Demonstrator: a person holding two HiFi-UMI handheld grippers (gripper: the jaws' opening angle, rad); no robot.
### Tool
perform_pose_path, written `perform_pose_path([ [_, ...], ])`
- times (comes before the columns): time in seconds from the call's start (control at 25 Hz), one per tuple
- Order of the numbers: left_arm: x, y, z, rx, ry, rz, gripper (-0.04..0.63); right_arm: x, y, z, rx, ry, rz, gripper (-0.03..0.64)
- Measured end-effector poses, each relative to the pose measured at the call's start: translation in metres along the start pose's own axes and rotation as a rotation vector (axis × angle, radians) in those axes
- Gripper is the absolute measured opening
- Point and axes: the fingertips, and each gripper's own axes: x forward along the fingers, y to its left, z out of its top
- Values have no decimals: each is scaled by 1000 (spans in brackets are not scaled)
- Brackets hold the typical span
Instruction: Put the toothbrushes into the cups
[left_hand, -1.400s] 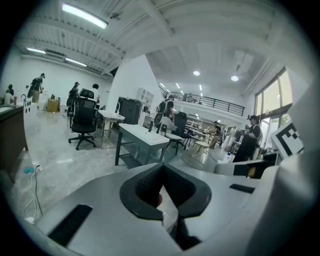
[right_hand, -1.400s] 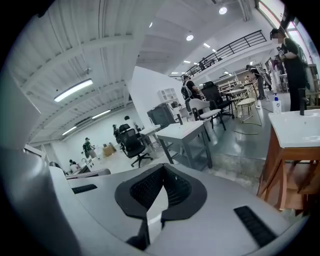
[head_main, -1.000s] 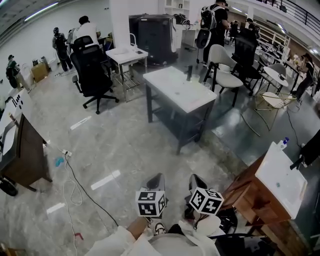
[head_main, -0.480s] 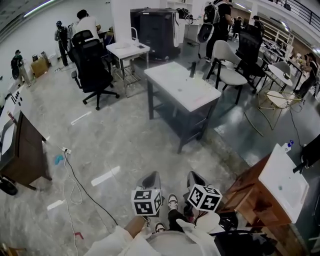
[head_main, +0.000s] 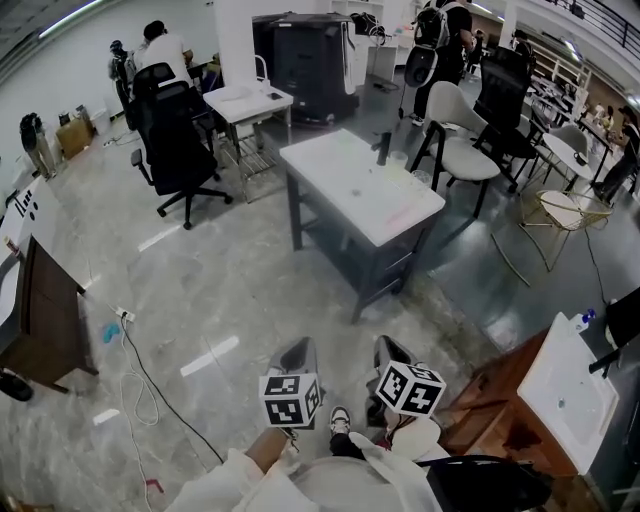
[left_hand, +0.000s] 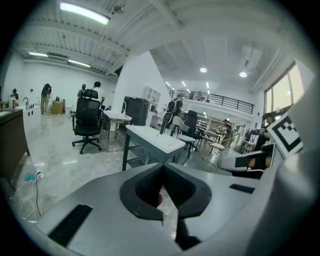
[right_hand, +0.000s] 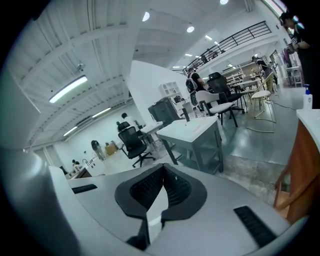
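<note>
A white-topped table (head_main: 345, 195) stands a few steps ahead on the grey floor. On its far side are a dark upright object (head_main: 383, 148) and two small clear cups (head_main: 400, 158). I can make out no toothbrushes at this distance. My left gripper (head_main: 298, 355) and right gripper (head_main: 392, 352) are held side by side low in the head view, over the floor and well short of the table. The left gripper (left_hand: 163, 166) points at the table (left_hand: 152, 139), its jaws together with nothing between them. The right gripper (right_hand: 163, 167) likewise faces the table (right_hand: 192, 129), jaws together and bare.
A black office chair (head_main: 175, 150) and a small white desk (head_main: 245, 102) stand at the back left. White chairs (head_main: 462, 135) are behind the table. A wooden cabinet with a white top (head_main: 560, 385) is at the right, a dark desk (head_main: 40, 315) and a loose floor cable (head_main: 145, 375) at the left. Several people stand far back.
The white table has drawn nearer and shifted left in the head view as I walk toward it. Both grippers keep their place in front of me, jaws still together.
</note>
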Motion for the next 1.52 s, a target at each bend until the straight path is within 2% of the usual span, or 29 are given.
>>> perform_pose_path([
  [0.28,63,3,39,0,-15,8,-5,56,-14,48,-17,1,18,23],
  [0.68,159,-24,74,35,0,-35,-5,114,-72,97,0,13,-21,23],
  [1.12,216,-36,81,87,43,-61,-5,146,-114,104,64,41,-73,23],
  [1.52,299,-39,109,142,66,-165,-5,191,-151,134,137,-4,-195,23],
])
